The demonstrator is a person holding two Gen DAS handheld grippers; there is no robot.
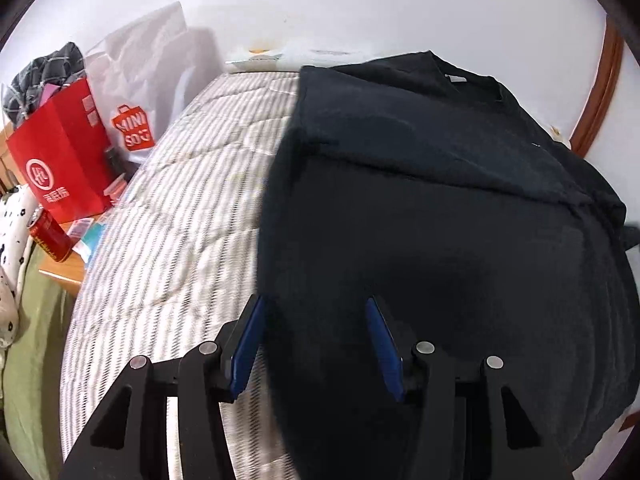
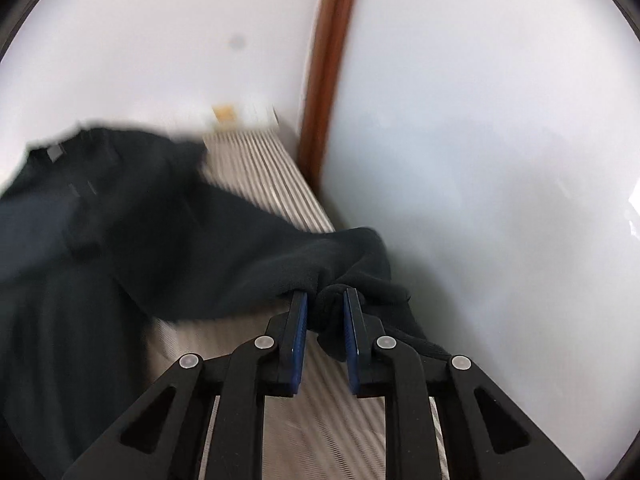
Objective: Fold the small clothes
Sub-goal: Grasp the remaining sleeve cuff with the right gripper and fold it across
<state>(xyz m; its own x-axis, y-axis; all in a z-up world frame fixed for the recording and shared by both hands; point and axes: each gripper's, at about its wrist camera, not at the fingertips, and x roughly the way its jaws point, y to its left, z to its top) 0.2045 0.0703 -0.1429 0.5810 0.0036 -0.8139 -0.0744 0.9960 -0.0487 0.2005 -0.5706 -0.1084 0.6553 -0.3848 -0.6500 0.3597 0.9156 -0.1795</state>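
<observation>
The black T-shirt (image 1: 440,208) lay spread on the striped bed (image 1: 180,208), collar toward the white wall (image 1: 360,8) at the bed's far end. The right tool (image 2: 325,300) pinched a bunched sleeve (image 2: 348,256) of the shirt between its blue pads, lifted off the bed beside the side wall (image 2: 500,160). The left tool (image 1: 314,308) stood half spread over the shirt's near edge, gripping nothing. To fold well, the sleeve probably needed carrying across the shirt, low and taut, so the crease lay straight. The side wall hemmed in the shirt's right; bare bed to its left gave room.
</observation>
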